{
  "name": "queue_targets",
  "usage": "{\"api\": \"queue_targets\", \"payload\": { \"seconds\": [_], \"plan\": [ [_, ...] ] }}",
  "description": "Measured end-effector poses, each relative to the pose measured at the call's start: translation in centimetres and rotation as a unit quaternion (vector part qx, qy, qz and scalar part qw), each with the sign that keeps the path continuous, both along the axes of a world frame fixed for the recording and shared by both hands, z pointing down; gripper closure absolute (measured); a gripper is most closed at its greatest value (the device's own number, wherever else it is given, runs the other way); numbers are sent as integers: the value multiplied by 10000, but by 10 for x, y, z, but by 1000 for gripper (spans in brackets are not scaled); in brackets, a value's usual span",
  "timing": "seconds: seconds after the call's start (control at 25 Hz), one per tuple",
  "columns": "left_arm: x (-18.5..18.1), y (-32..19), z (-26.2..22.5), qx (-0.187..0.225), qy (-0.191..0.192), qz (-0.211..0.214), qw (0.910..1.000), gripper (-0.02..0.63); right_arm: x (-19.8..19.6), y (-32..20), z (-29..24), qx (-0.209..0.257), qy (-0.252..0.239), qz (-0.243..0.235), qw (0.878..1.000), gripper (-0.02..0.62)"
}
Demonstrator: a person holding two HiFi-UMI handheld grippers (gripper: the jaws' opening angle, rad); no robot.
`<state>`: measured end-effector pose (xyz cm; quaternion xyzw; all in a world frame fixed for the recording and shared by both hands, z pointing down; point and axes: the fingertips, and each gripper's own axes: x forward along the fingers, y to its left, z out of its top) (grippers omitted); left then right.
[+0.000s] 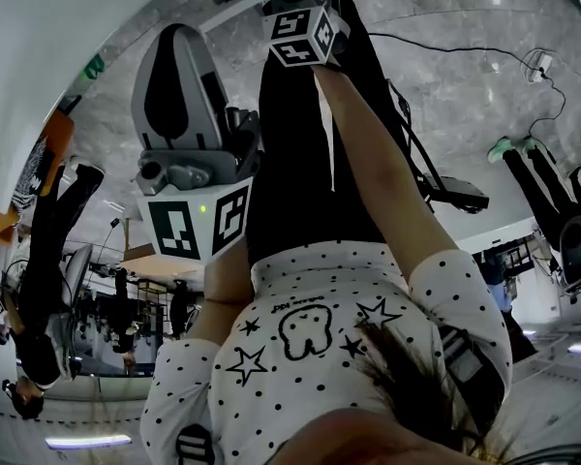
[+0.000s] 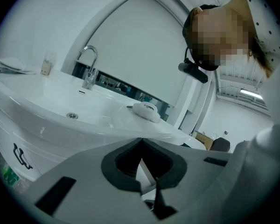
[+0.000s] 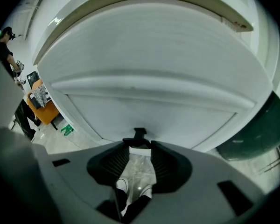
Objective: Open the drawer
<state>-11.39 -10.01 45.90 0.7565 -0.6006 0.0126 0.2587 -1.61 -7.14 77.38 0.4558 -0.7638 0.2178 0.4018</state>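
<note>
The white drawer front (image 3: 144,108) fills the right gripper view, under the vanity top. Its small black handle (image 3: 139,135) sticks out at the bottom edge. My right gripper (image 3: 140,146) points steeply down at it with its jaws apart. The handle's bar lies right at the fingertips, and only floor and shoes show between the pads. In the left gripper view my left gripper (image 2: 141,140) has its tips together and holds nothing. It faces the white sink (image 2: 60,107) and tap (image 2: 88,71). The head view shows both marker cubes, the left (image 1: 196,223) and the right (image 1: 303,29).
A white object (image 2: 146,111) lies on the counter and a cup (image 2: 47,64) stands at the back. A black handle (image 2: 21,155) shows on the cabinet side. An orange chair (image 3: 43,107) and a dark bin (image 3: 263,134) flank the vanity. Other people stand around (image 1: 48,260).
</note>
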Motion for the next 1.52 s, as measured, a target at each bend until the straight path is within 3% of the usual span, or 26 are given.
{"api": "queue_targets", "payload": {
  "seconds": [0.4, 0.56, 0.92, 1.52],
  "plan": [
    [-3, -11, -7, 79, 115, 35, 9999, 601, 1, 12, -17, -12, 49, -47, 10000, 466],
    [-6, -14, -10, 97, 118, 24, 9999, 601, 7, 11, -31, 144, 113, 37, 9998, 580],
    [-7, -21, -52, 197, 42, -70, 9998, 602, 57, -7, -97, 336, 165, 328, 9988, 581],
    [-22, -28, -150, 821, 66, -245, 9963, 602, 83, -30, -209, 769, 72, 440, 9960, 581]
  ]
}}
